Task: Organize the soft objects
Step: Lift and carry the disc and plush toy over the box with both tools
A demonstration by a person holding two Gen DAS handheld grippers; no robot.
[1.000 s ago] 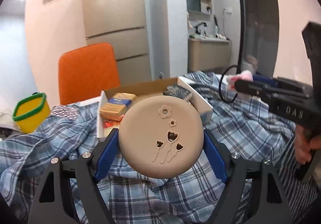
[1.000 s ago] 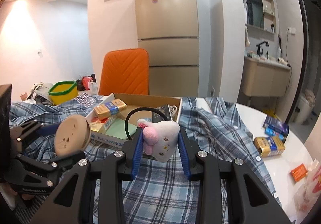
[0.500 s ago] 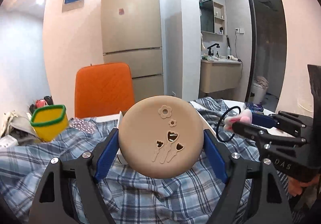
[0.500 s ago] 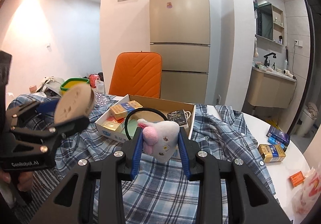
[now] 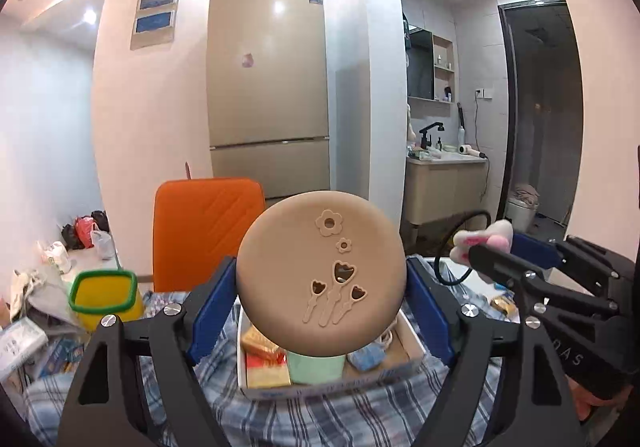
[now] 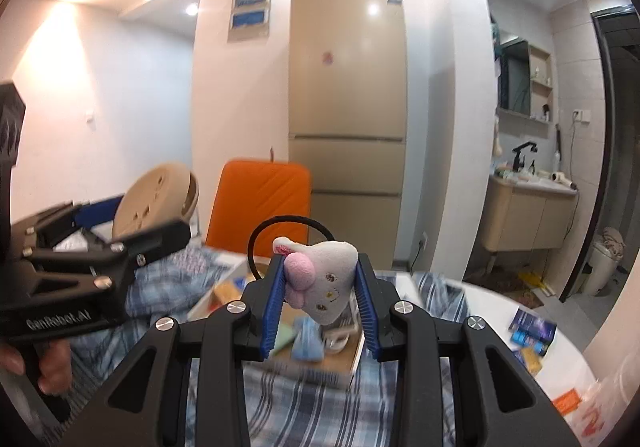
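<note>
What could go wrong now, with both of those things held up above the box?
The round tan pad is gripped only at its side edges by the left hand-held gripper, so it might twist or pop out. The small plush toy in the right hand-held gripper trails a black loop that could snag. Either would probably fall onto the checked cloth, not into the box.

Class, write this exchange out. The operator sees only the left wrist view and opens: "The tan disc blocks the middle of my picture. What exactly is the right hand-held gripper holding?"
Observer: A pale plush toy with a pink bow, pinched between the right hand-held gripper's blue pads.
Operator: Anything on the table to its right?
Observer: Blue packets lie on the bare white tabletop, past the plaid cloth.
Operator: How does my disc look from the side?
Observer: The tan disc shows a paler rim behind its face.
</note>
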